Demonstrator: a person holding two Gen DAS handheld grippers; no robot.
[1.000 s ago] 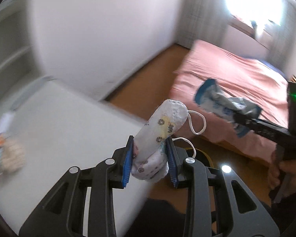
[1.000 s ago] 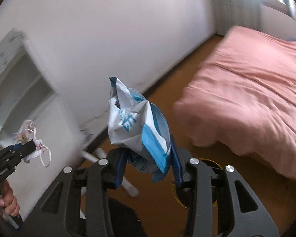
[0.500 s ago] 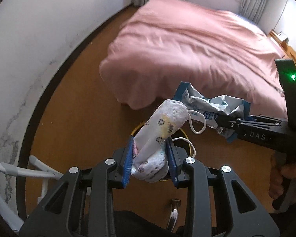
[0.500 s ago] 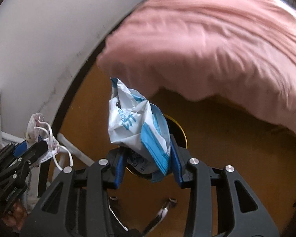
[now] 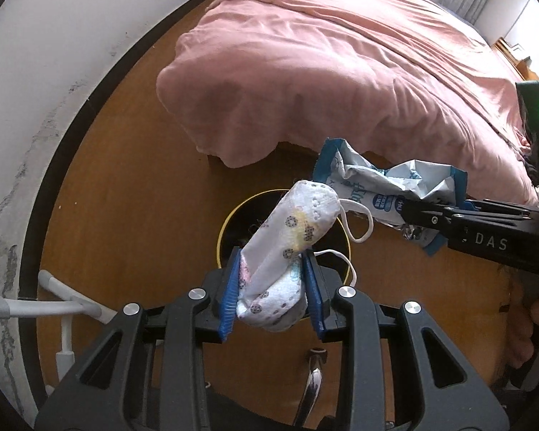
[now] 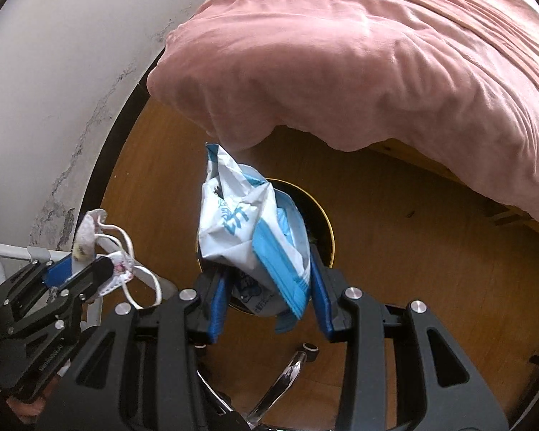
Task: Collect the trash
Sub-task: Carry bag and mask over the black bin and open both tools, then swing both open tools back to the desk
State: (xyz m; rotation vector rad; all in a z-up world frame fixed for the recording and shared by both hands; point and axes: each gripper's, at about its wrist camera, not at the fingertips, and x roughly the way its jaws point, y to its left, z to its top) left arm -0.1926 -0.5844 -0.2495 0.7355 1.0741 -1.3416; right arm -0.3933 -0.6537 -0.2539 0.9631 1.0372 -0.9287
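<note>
Where a second ago my cameras looked across at the white wall, a white table and a shelf, both now look steeply down at the orange-brown wooden floor [image 5: 133, 186], and the round bin [image 5: 233, 222] sits below both my grippers. That bin is my landmark: a dark well with a thin yellow rim, half hidden behind what I carry.

Beyond the bin lies the bed [image 5: 341, 72], far larger in view than before, its soft pink cover rumpled and drooping in a scalloped edge over the floor. To the bin's left curves the white wall [image 5: 54, 54], stained and cracked near its dark skirting, with a white tubular frame [image 5: 54, 305] at its foot.

Above the bin's right side, my right gripper [image 6: 269, 298] pinches a crumpled wrapper [image 6: 248, 230] between its blue ribbed pads; the wrapper is glossy white film with blue bands and print, creased into sharp folds, standing up out of the jaws exactly as it did a second ago. In the left view it juts sideways from the black fingers, just beyond the bin's rim.

Directly over the bin's mouth, my left gripper [image 5: 272, 294] squeezes a folded face mask [image 5: 291, 237], unchanged in the grip: soft white quilted fabric with small dotted prints and a yellowish patch, rolled into a blunt cylinder, its thin white ear loops dangling to the right.
</note>
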